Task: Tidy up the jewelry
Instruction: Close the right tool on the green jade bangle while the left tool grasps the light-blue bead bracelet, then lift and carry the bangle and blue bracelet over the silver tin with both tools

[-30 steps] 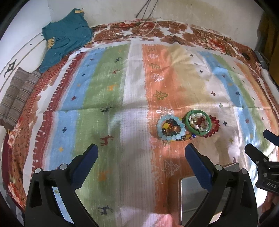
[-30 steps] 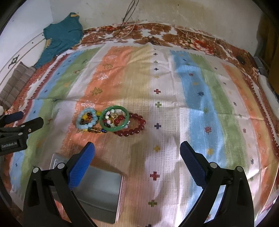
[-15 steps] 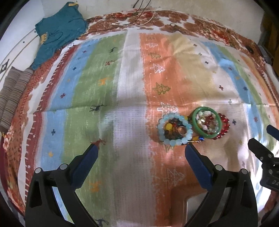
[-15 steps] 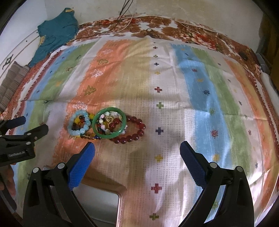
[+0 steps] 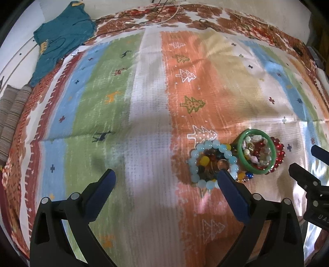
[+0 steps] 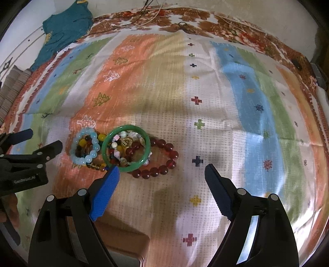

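Observation:
A pile of jewelry lies on the striped cloth: a pale blue bead bracelet (image 5: 212,164) (image 6: 87,149), a green bangle (image 5: 256,152) (image 6: 126,147) over mixed beads, and a dark red bead bracelet (image 6: 162,159) (image 5: 279,153). My left gripper (image 5: 166,177) is open and empty, its right finger just in front of the blue bracelet. My right gripper (image 6: 161,173) is open and empty, its left fingertip at the bangle's near edge. A metal tin (image 6: 127,260) shows only at the bottom edge of the right wrist view.
A striped cloth (image 5: 148,115) covers the bed. A teal garment (image 5: 61,41) lies at the far left corner, with striped folded fabric (image 5: 10,115) at the left edge. Cables (image 6: 144,16) run along the far edge by the wall.
Both grippers have moved forward toward the jewelry pile, which now sits closer to the fingertips. The tin has slid almost out of both views. Both grippers stay open.

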`<control>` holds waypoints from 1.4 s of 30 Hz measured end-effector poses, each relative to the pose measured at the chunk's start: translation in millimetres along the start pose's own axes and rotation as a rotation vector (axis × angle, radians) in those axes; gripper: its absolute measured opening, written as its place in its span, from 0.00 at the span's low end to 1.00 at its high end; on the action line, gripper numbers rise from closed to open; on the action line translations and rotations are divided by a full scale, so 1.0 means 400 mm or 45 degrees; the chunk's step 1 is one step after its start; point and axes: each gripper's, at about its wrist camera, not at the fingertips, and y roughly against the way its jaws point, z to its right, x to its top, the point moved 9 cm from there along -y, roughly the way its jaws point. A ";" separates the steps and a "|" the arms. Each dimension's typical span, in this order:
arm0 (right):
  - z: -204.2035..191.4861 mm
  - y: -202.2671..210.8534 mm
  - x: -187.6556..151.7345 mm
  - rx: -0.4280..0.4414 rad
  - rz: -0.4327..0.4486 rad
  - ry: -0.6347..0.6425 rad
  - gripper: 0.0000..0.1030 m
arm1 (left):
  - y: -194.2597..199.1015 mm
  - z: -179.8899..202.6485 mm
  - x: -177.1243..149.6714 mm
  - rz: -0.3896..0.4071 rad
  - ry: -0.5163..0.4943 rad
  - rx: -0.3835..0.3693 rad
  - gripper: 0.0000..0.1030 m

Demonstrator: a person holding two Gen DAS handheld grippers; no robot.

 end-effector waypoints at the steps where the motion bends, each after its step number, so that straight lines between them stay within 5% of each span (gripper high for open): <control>1: -0.001 -0.003 0.000 0.004 -0.004 0.001 0.83 | -0.005 -0.001 0.003 -0.003 -0.002 -0.001 0.93; 6: -0.006 -0.024 0.008 0.024 -0.022 -0.001 0.82 | -0.032 -0.001 0.014 -0.017 -0.029 0.016 0.90; 18: -0.022 -0.080 0.021 0.052 -0.074 0.016 0.59 | -0.092 -0.005 0.028 -0.042 -0.058 0.039 0.85; 29: -0.042 -0.118 0.028 0.106 -0.111 0.034 0.24 | -0.130 0.006 0.018 -0.041 -0.128 0.048 0.78; 33: -0.054 -0.128 0.021 0.110 -0.124 0.067 0.14 | -0.125 0.010 0.015 -0.036 -0.129 0.032 0.58; 35: -0.050 -0.126 0.021 0.094 -0.116 0.069 0.11 | -0.121 0.014 0.016 -0.038 -0.124 0.023 0.40; 37: -0.044 -0.123 0.021 0.098 -0.111 0.058 0.10 | -0.119 0.018 0.015 -0.046 -0.120 0.021 0.11; 42: -0.030 -0.111 0.019 0.095 -0.101 0.054 0.08 | -0.109 0.018 0.012 -0.040 -0.140 0.038 0.11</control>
